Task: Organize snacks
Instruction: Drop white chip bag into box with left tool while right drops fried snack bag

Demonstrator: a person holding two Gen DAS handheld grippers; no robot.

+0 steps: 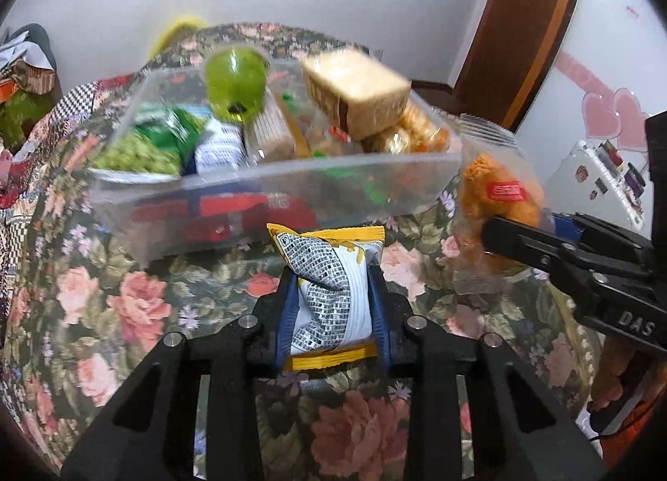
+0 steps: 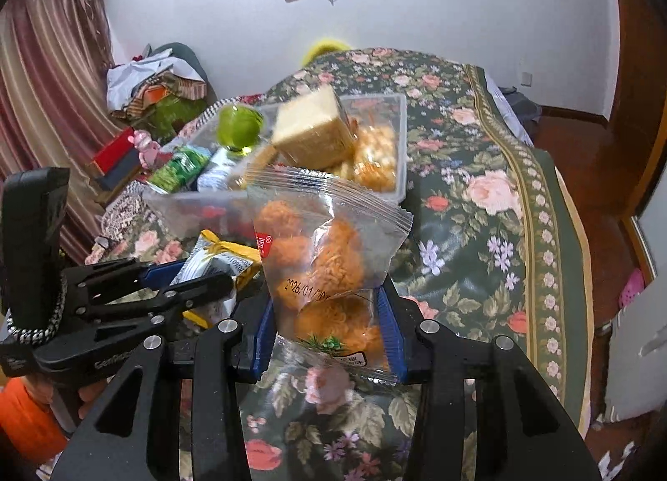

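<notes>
My left gripper (image 1: 333, 305) is shut on a white, grey and yellow snack packet (image 1: 329, 289), held above the floral table just in front of a clear plastic bin (image 1: 275, 185). My right gripper (image 2: 329, 335) is shut on a clear bag of orange fried snacks (image 2: 325, 255); the bag also shows in the left wrist view (image 1: 496, 197), right of the bin. The bin (image 2: 400, 172) holds a green apple (image 1: 235, 82), a tan box (image 1: 358, 95), a green pea bag (image 1: 154, 143) and other packets. The left gripper (image 2: 200, 280) shows at lower left in the right wrist view.
A floral cloth (image 2: 479, 197) covers the table, whose right edge drops to a wooden floor. A cluttered pile (image 2: 158, 93) lies at the back left by a curtain. A white fridge (image 1: 592, 172) with magnets stands at the right.
</notes>
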